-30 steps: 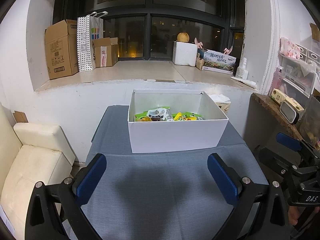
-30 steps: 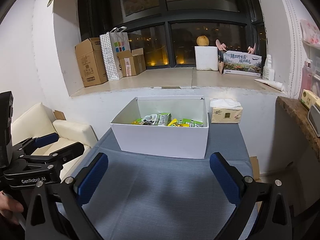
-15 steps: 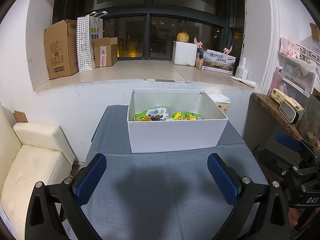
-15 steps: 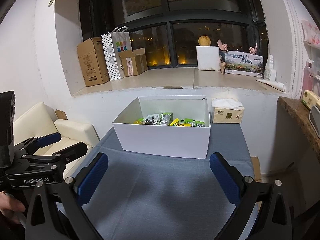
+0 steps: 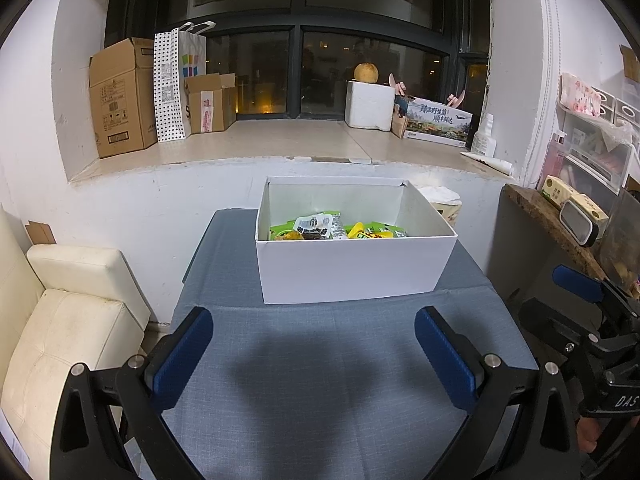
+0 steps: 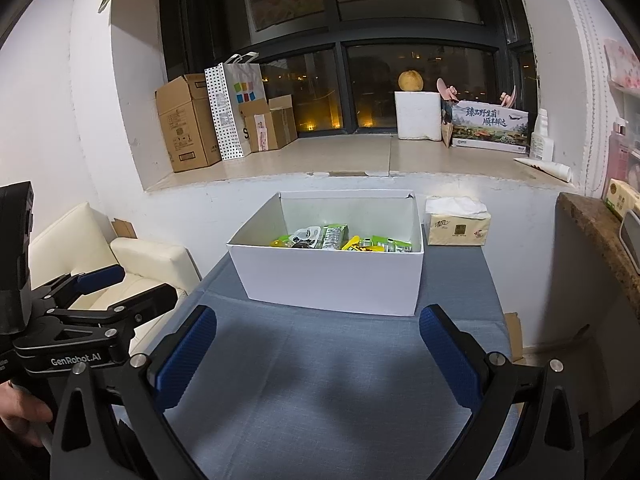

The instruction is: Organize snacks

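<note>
Here both the left gripper and right gripper hover wide open and empty above the tabletop's near edge, facing the white snack box.

Snack packets in box on table (far end), tissue pack right of box, armchair left

1 white box w/ several snack packs, exact nr unclear; 2 cardboard boxes on sill, 1 tissue pack.

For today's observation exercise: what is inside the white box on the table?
The white box holds snack packets in green, yellow and white. Its front wall hides the floor and anything lower.
</note>
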{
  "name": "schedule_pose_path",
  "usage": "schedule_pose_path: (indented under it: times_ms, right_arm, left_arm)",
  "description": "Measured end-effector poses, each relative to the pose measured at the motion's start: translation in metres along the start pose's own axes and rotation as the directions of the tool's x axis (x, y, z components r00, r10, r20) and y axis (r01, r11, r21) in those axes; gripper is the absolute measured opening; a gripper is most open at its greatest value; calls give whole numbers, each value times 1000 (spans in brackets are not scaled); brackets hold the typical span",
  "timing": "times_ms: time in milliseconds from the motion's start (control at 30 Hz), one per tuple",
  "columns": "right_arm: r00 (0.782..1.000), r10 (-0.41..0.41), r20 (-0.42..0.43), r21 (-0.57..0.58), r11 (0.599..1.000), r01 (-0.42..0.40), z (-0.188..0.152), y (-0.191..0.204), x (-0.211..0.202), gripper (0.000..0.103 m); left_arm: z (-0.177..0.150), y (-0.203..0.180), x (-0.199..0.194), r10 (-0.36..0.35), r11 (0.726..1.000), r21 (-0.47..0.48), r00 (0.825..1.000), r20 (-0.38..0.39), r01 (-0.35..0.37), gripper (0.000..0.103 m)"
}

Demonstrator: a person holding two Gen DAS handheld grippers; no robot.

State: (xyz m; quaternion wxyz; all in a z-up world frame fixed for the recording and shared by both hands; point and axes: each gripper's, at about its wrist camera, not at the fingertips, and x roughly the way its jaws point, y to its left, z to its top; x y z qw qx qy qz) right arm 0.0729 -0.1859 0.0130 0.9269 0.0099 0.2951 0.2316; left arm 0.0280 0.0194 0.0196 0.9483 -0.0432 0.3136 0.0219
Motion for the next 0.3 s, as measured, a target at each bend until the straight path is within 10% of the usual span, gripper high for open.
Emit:
schedule_pose_path:
  times_ms: [300]
  right_arm:
    - [1000, 1, 0, 0, 1000, -1, 0, 0, 0, 103]
  left_arm:
    - [-2, -1, -1, -16, 1000, -5, 1000, 5, 16, 103]
